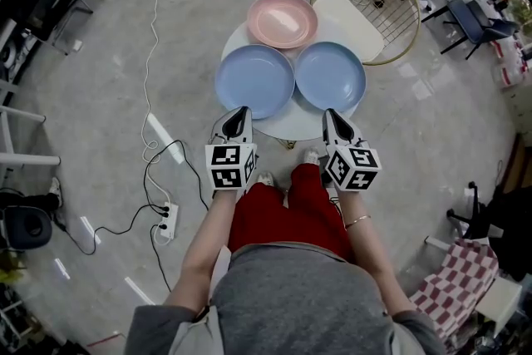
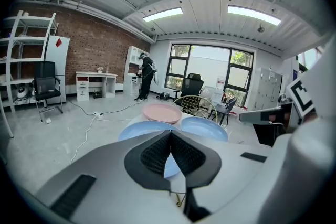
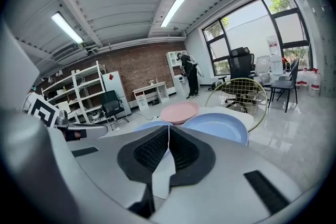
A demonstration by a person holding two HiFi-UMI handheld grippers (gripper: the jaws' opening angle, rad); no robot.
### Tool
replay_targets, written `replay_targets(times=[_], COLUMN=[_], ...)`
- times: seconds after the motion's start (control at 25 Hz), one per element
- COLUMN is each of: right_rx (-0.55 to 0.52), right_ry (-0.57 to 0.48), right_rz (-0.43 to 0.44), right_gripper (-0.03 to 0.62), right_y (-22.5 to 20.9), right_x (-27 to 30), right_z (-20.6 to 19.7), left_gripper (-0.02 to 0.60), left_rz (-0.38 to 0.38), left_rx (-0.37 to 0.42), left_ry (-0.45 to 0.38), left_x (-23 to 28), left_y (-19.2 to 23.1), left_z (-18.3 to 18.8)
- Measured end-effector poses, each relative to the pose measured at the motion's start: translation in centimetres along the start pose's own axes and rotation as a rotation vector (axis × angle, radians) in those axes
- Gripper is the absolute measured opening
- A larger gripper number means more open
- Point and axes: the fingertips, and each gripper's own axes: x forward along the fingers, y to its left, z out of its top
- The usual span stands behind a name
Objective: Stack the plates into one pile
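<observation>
Left gripper [image 1: 241,112] sat at the near-left edge of the round white tabletop [image 1: 287,127]. Its fingers [image 2: 155,155] were pressed together with nothing between them; the pads were ribbed and black, the shell smooth grey. The holding hand was hidden behind the marker cube. In the head view its tip overlapped the near rim of the left blue plate [image 1: 254,81]; touching or not was unclear. In the left gripper view the gripper body cut off that plate's near half. All three plates lay flat and unstacked on the tabletop, crowded edge to edge: round, shallow, matte with raised rims. Whether the rims overlapped was hard to tell. The pink plate [image 1: 282,19] lay at the far side, between and behind the two blue ones. The tabletop was mostly covered, with only slivers and the near arc bare, and its base was hidden apart from a gold bit underneath. The right blue plate [image 1: 330,76] lay near-right, and the gripper shell blocked its near rim in the right gripper view. Right gripper [image 1: 331,115] hovered at the tabletop's near-right edge, its fingers closed on nothing, with the same ribbed pads. Beyond, a gold wire chair [image 1: 391,4] with a cream seat [image 1: 349,25] stood partly behind the plates. The floor [image 1: 100,79] was glossy grey, with white cables [image 1: 152,54] trailing at left.
</observation>
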Motion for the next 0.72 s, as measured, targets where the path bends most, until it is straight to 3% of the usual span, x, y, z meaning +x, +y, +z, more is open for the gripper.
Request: replay_targets(times=[0.36,0.72], right_rx=[-0.042,-0.197], right_ry=[0.050,0.180], right_rz=[0.102,0.289], right_gripper=[0.029,0.031], right_y=[-0.4,0.4], right_x=[3.6,10.5], right_z=[0.7,2.2], left_gripper=[0.015,0.015], left_rz=[0.115,0.310], left_rx=[-0.032,-0.126], left_ry=[0.027,0.070], left_x=[1.6,2.4], left_y=[1.3,4.1], left_z=[-0.6,-1.5])
